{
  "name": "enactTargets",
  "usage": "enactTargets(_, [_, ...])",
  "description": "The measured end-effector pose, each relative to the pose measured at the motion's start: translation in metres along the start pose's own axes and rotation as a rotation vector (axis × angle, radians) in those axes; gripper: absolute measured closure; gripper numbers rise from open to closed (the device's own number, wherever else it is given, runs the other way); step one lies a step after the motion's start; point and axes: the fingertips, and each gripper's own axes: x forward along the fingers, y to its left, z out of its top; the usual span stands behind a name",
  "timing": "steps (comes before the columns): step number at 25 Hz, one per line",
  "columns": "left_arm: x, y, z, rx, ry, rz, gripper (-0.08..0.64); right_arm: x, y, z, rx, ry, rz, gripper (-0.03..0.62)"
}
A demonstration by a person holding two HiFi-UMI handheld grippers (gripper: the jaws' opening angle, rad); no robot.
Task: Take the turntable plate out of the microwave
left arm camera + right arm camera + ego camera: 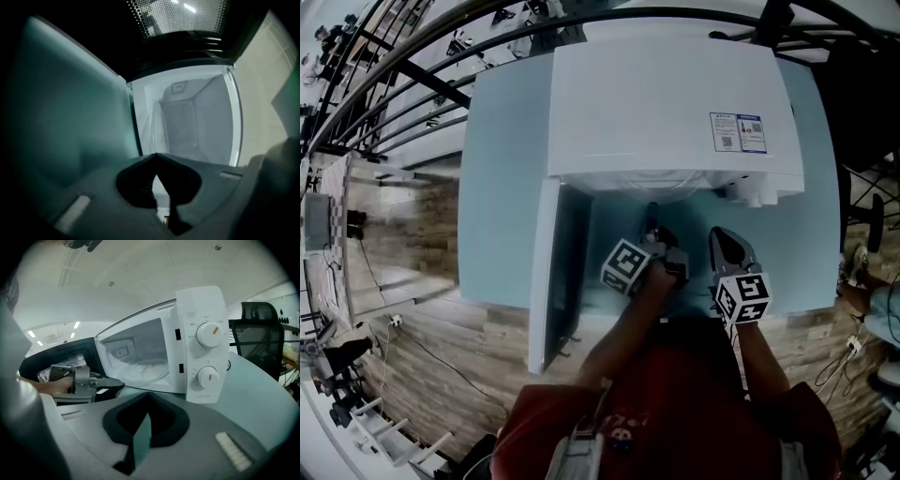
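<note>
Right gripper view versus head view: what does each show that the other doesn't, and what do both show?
Only the right gripper view: the turntable plate lying inside the cavity, and ceiling lights. Only the head view: the sticker on top of the microwave, the wooden floor. Both: the microwave, its open door, the left gripper before the opening.
</note>
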Motion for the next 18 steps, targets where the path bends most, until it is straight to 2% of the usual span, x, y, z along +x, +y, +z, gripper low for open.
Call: enactTargets(18, [-0.025, 0.006, -0.003, 0.029, 0.028, -0.008, 0.566, 0.001, 0.017, -0.006, -0.008, 0.005, 0.017, 0.592])
